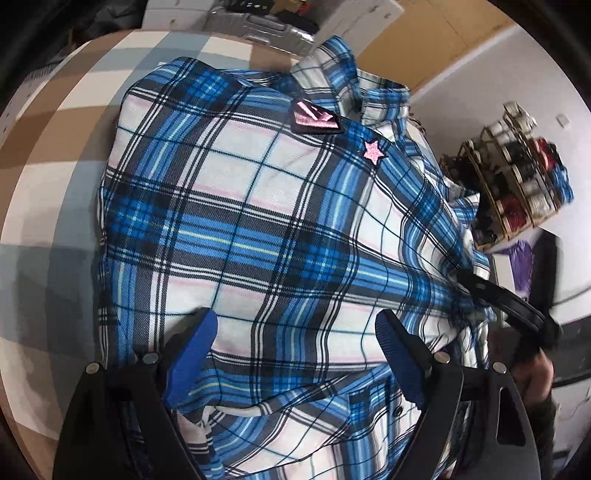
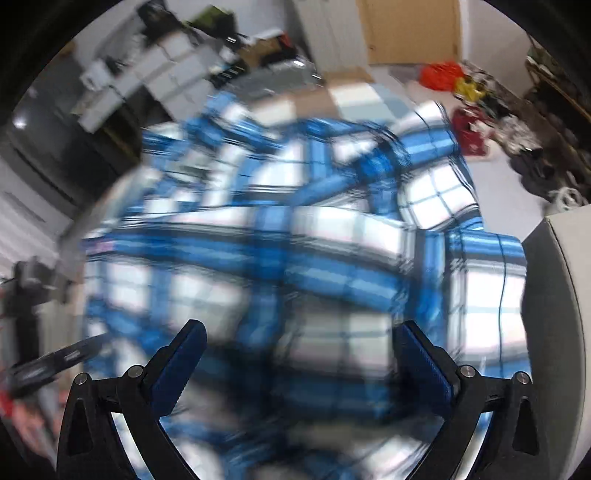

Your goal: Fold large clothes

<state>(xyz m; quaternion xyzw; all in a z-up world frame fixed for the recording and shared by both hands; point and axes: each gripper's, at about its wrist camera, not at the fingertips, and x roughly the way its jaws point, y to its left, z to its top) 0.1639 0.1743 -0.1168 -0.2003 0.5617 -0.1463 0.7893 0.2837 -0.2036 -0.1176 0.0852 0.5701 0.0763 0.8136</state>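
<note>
A blue, white and black plaid shirt (image 1: pixel 258 221) lies spread on the round table, collar (image 1: pixel 369 85) at the far side. It carries a pink patch (image 1: pixel 316 117) and a pink star (image 1: pixel 373 151). My left gripper (image 1: pixel 295 328) hovers over the near part of the shirt, open, blue pads wide apart with no cloth pinched. At the shirt's right edge, the blurred dark frame of the other gripper (image 1: pixel 495 293) reaches in. In the right wrist view my right gripper (image 2: pixel 301 330) is open above the shirt (image 2: pixel 295 240), which is heavily blurred.
The table wears a tan, white and grey checked cloth (image 1: pixel 66 155). A rack of thread spools (image 1: pixel 517 173) stands beyond the shirt's right side. A silver case (image 1: pixel 266 29) lies behind the table. A white box (image 2: pixel 554 295) stands at the right. Cabinets (image 2: pixel 155 70) and clutter line the room.
</note>
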